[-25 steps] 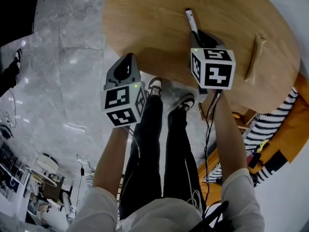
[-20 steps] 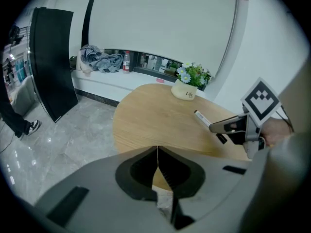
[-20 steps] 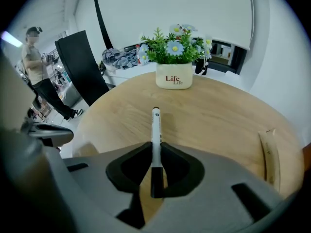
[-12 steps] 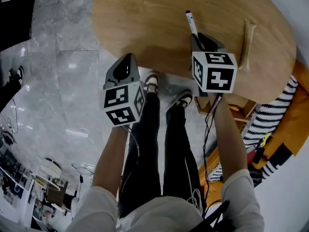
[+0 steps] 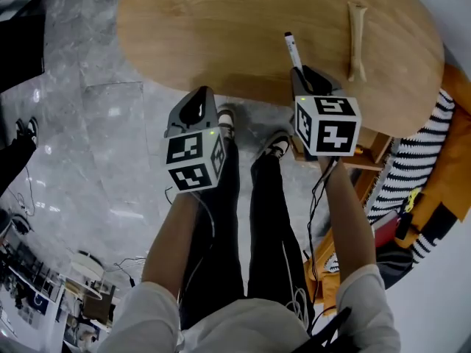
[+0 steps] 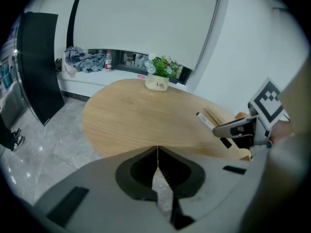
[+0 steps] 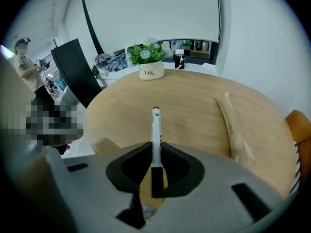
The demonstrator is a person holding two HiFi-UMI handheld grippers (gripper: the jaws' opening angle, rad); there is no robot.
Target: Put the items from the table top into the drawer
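My right gripper [image 5: 300, 70] hovers over the near edge of the oval wooden table [image 5: 221, 28], shut on a white marker with a black cap [image 5: 291, 48] that sticks out past the jaws [image 7: 155, 125]. A pale wooden stick [image 5: 357, 41] lies on the table to its right [image 7: 233, 130]. My left gripper [image 5: 200, 95] hangs just off the table's near edge, over the floor, shut with nothing in it [image 6: 157, 152]. The left gripper view also shows the marker [image 6: 205, 120] in the right gripper [image 6: 235, 127].
A white flower pot [image 7: 151, 72] stands at the table's far side [image 6: 159, 84]. A wooden box-like part [image 5: 372, 153] shows under the table's right edge, beside an orange seat with striped cloth [image 5: 434, 168]. Grey marble floor [image 5: 96, 160] lies to the left. A person [image 7: 24, 57] stands far off.
Both grippers have moved to the right along the table's near edge. The right one, still shut on the marker, is now nearer the wooden stick. The left one has come off the tabletop.
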